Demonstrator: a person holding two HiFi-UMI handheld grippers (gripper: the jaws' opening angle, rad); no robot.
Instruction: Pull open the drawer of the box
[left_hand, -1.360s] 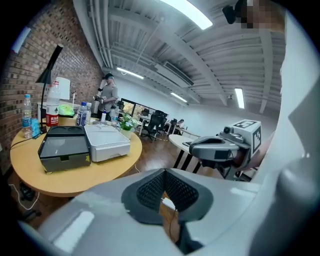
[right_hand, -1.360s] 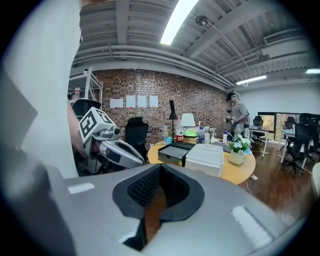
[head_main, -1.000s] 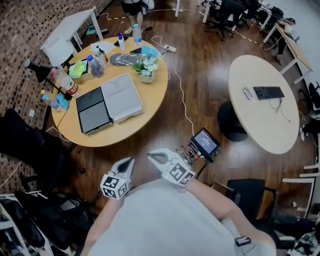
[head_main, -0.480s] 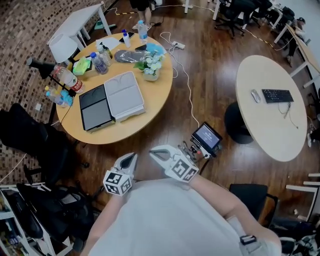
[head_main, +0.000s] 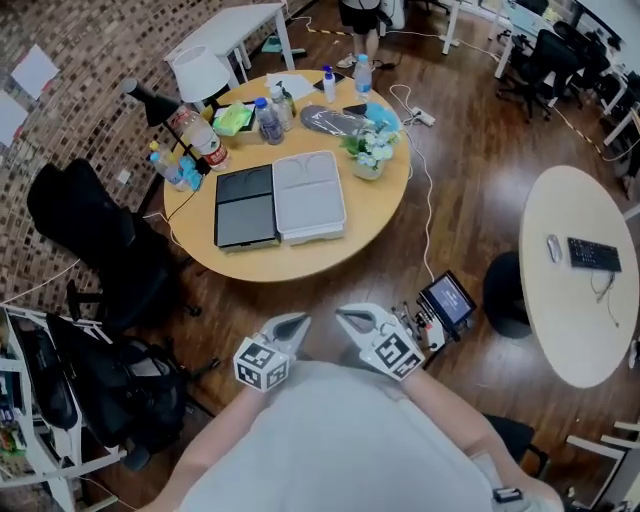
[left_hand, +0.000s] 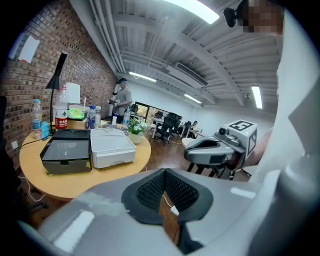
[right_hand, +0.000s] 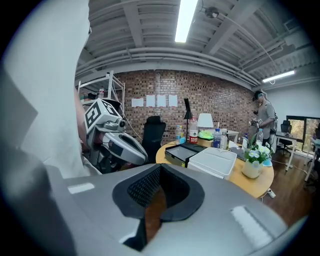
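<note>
Left gripper (head_main: 293, 321): jaws together, empty. Right gripper (head_main: 347, 317): jaws together, empty. White flat plastic drawer box (head_main: 309, 195) on round wooden table (head_main: 300, 262), well ahead of both grippers, untouched.

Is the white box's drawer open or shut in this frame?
Shut: the drawer front sits flush with the white box, nothing pulled out.

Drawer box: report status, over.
Both shut and empty: left gripper, right gripper, well short of the table. On it, white box beside black box, no drawer out. Only floor in between.
</note>
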